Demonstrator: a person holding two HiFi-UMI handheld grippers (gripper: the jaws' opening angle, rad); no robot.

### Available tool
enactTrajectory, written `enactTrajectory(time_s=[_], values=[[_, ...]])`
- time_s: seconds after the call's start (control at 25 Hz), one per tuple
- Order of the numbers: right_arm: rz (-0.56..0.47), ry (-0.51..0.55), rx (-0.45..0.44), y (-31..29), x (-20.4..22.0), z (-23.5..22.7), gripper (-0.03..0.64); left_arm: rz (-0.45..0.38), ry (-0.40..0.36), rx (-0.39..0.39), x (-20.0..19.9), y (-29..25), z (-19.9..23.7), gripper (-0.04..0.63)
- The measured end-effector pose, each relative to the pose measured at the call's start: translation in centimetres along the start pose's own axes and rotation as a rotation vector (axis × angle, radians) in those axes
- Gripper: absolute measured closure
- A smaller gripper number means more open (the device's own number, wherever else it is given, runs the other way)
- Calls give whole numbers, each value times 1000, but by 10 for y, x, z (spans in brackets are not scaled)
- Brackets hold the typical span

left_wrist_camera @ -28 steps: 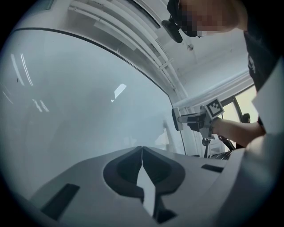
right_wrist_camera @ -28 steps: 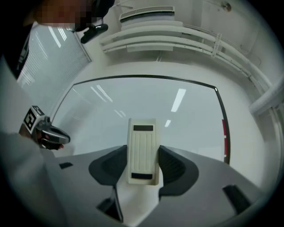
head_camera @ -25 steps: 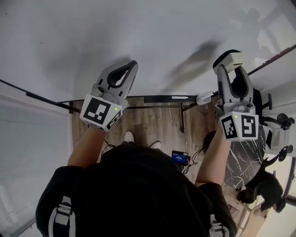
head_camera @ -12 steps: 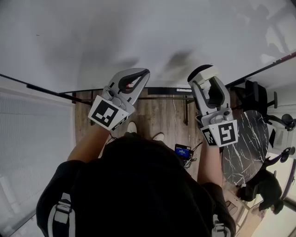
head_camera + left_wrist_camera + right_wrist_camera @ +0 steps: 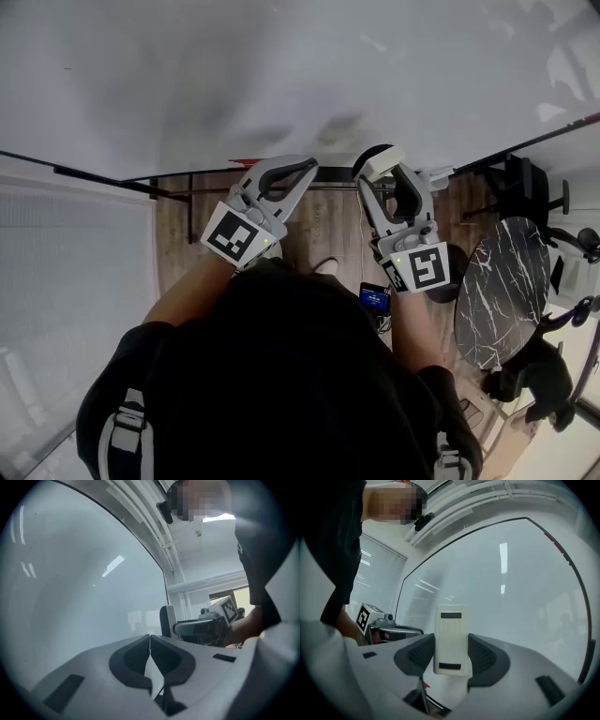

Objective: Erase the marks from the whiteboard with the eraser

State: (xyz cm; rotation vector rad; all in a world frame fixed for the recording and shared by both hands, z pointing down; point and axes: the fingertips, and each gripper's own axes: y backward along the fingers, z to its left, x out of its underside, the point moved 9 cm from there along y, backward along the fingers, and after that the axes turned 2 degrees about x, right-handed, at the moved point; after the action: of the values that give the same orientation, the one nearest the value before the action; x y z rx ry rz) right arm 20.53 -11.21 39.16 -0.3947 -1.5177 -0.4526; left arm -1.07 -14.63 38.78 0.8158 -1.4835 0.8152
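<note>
The whiteboard (image 5: 281, 66) fills the top of the head view; I see only faint grey smears and shadows on it, no distinct marks. My right gripper (image 5: 379, 165) is shut on the white eraser (image 5: 375, 159) near the board's lower edge. In the right gripper view the eraser (image 5: 451, 634) stands upright between the jaws of the right gripper (image 5: 451, 654), facing the whiteboard (image 5: 511, 588). My left gripper (image 5: 306, 171) is close beside it, to the left. In the left gripper view the left gripper (image 5: 150, 641) has its jaws touching, with nothing held.
Below the whiteboard's edge lie a wooden floor (image 5: 323, 234) and the board's black stand bars (image 5: 103, 180). A dark marble round table (image 5: 497, 300) and an office chair (image 5: 530, 187) stand at the right. A small device with a blue screen (image 5: 375, 298) lies on the floor. Window blinds (image 5: 66, 272) are at the left.
Both grippers have come down and toward each other. The right one, with the eraser, moved left from the board's right side to its lower edge; the left moved slightly right.
</note>
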Motion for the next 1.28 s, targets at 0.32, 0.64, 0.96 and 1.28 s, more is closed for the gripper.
enactTrajectory(time_s=[0.32,0.64,0.96,1.28], values=[[9,-29,8,4,8,5,395,-1,1,25,5,0,-9,589],[14,-37,8,7,12,13,395,0,7,26,7,5,-11,589],[18,-42,10,12,15,17,395,-3,10,25,7,9,-12,589],[23,-47,9,14,17,19,396,0,21,12,9,12,-12,589]])
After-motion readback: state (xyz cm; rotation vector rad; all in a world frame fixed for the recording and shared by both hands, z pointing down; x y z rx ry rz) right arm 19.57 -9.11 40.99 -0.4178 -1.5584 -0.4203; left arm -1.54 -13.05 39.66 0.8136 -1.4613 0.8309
